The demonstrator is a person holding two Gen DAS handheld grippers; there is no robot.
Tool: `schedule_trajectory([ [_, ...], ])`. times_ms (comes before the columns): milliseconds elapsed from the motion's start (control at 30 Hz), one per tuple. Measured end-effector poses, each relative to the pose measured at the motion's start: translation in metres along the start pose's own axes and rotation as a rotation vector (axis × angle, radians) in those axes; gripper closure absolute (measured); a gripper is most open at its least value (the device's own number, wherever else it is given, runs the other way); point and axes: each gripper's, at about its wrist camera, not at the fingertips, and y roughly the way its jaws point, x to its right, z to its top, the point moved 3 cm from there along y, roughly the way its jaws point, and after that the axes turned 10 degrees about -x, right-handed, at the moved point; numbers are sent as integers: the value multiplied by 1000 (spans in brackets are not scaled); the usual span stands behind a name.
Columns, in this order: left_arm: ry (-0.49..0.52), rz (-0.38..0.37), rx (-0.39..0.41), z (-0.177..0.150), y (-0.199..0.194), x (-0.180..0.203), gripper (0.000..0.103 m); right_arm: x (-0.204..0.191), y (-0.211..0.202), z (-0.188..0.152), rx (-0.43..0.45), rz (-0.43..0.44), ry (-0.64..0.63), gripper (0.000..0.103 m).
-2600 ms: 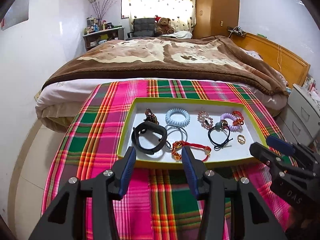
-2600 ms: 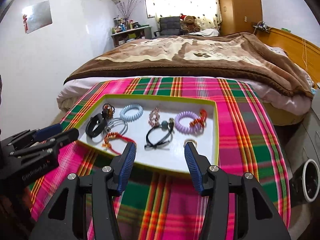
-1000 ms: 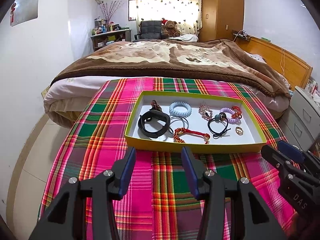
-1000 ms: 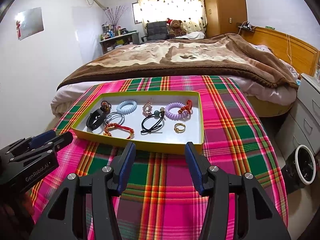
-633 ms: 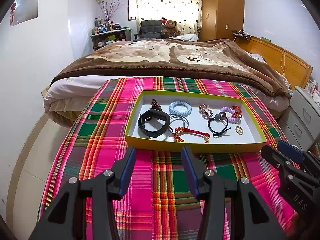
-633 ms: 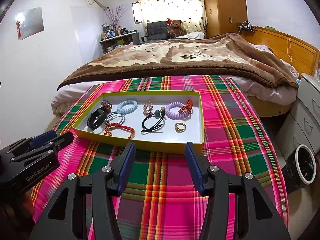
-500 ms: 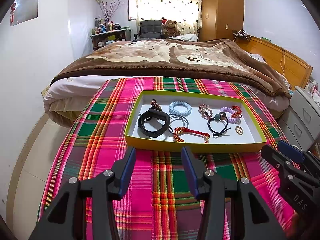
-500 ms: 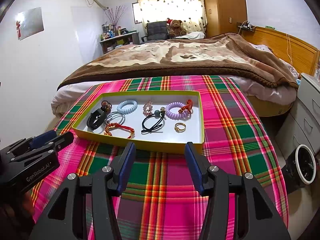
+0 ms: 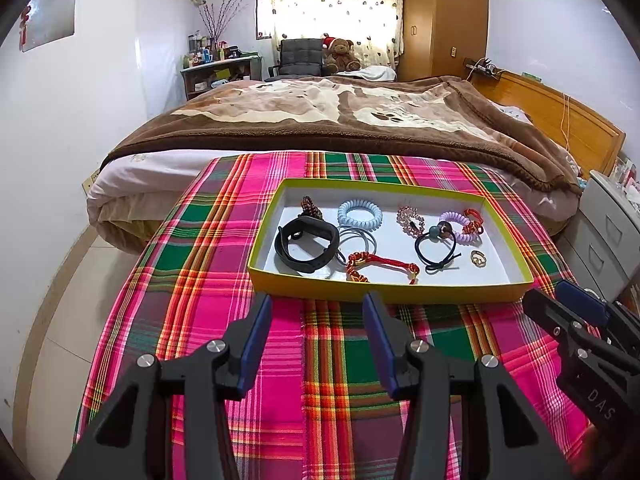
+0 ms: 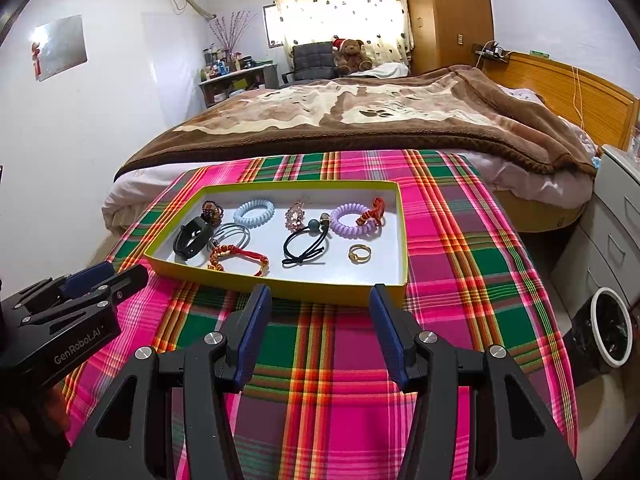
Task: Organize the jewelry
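A pink, green and orange plaid cloth (image 9: pixel 208 280) covers the near surface. Beyond it lies a bed with a brown and cream fleece blanket (image 9: pixel 340 116), its orange wooden headboard (image 9: pixel 560 124) at the right. Far back, a brown teddy bear in a red hat (image 9: pixel 340 50) sits beside a dark grey chair (image 9: pixel 300 54), before a patterned curtain (image 9: pixel 332 0). A tall wooden wardrobe (image 9: pixel 444 16) stands far right, a cluttered desk (image 9: pixel 216 68) far left. A white-rimmed bin (image 10: pixel 610 332) sits on the floor at near right.

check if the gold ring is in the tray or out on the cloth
In. The gold ring lies on the white floor of the yellow-rimmed tray, near its right end, apart from the other pieces.
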Motion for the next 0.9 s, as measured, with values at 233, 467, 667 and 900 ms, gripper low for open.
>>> schedule_trajectory([
  [233, 3, 2, -5, -1, 0, 1, 54, 1, 0, 0, 1, 1, 0, 51],
  [467, 2, 2, -5, -1, 1, 1, 54, 1, 0, 0, 0, 1, 0, 51],
  [667, 2, -3, -6, -1, 0, 2, 54, 1, 1, 0, -2, 2, -1, 51],
  [900, -4, -11, -15, -1, 3, 2, 54, 1, 0, 0, -1, 2, 4, 51],
])
